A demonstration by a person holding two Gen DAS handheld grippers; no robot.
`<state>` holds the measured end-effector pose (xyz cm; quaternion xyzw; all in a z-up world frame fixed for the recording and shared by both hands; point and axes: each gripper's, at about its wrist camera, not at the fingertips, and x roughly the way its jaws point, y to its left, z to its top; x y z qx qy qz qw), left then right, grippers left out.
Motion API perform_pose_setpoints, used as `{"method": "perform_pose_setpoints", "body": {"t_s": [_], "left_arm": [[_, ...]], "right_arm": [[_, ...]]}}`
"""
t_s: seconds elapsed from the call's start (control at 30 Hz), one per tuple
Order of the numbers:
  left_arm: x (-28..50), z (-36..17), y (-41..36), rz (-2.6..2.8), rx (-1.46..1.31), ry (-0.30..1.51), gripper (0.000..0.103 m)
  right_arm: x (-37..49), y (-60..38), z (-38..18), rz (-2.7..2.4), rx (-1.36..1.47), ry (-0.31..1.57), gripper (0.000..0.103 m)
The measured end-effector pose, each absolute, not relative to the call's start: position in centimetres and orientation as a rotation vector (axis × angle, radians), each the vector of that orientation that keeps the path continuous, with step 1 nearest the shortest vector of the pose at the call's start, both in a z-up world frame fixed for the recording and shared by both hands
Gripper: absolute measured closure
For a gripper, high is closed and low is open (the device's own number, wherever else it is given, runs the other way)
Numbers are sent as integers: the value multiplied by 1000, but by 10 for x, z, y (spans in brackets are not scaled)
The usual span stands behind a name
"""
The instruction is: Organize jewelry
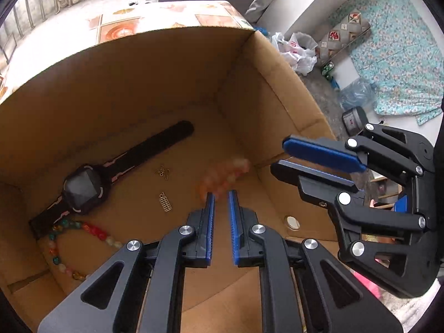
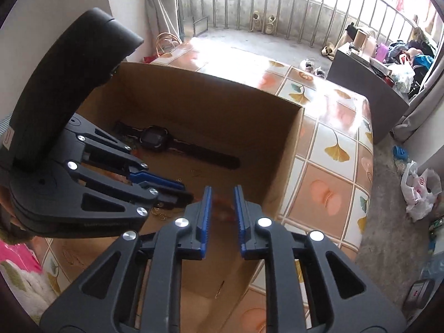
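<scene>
An open cardboard box (image 1: 166,63) holds a black watch (image 1: 83,191) with pink trim, a multicoloured bead bracelet (image 1: 69,238) and two small metal charms (image 1: 166,204). My left gripper (image 1: 222,193) points down into the box, its jaws shut to a thin slit with nothing seen between the pads. A blurred orange-pink bead bracelet (image 1: 224,177) shows just past its tips. Whether it touches them I cannot tell. My right gripper (image 2: 222,189) hovers close beside the left gripper (image 2: 187,191) over the box's near right corner. Its jaws stand slightly open, the orange blur (image 2: 222,208) visible below through the gap.
The box stands on a table with a tile-pattern cloth (image 2: 333,144), whose right edge drops to the floor. A small round metal disc (image 1: 291,222) lies on the box flap. Plastic bags (image 2: 419,188), a water bottle (image 1: 358,91) and a mattress (image 1: 394,55) are on the floor.
</scene>
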<state>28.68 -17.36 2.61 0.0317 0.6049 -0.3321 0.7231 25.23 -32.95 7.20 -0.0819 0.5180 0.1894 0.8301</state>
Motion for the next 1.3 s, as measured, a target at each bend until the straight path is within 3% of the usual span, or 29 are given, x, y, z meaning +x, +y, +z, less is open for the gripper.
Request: {"method": "perform_pose_setpoints", "body": {"t_s": [0.17,0.3,0.33,0.4,0.5,0.57,0.7,0.83,1.3], "left_arm": [[281,37,-161,-715,56,1306,92],[262,65,-131,-685,62,1190,90],[252,76,-117,-668,60,1142,86],[235,96,-85,-617,34,1049,65],[208,118,-26,-500,-34,912,39],[200,118,8,-418,-92,886,32],[211,69,52,-375,-316,1075,31],[215,27,62,-468,-519,1197,31],[177,27,51,-429,-450,1165,30]], "right_arm": [[249,-345,80,376,-107,1076,87],[238,-365,91,353,3,1051,73],[234,-369,95,332,24,1040,59],[221,-379,102,280,61,994,43],[206,-397,99,288,206,992,37],[202,-402,86,302,306,1034,36],[203,-398,49,370,476,1158,36],[200,-381,47,370,452,1163,34],[174,-365,52,297,372,1185,34]]}}
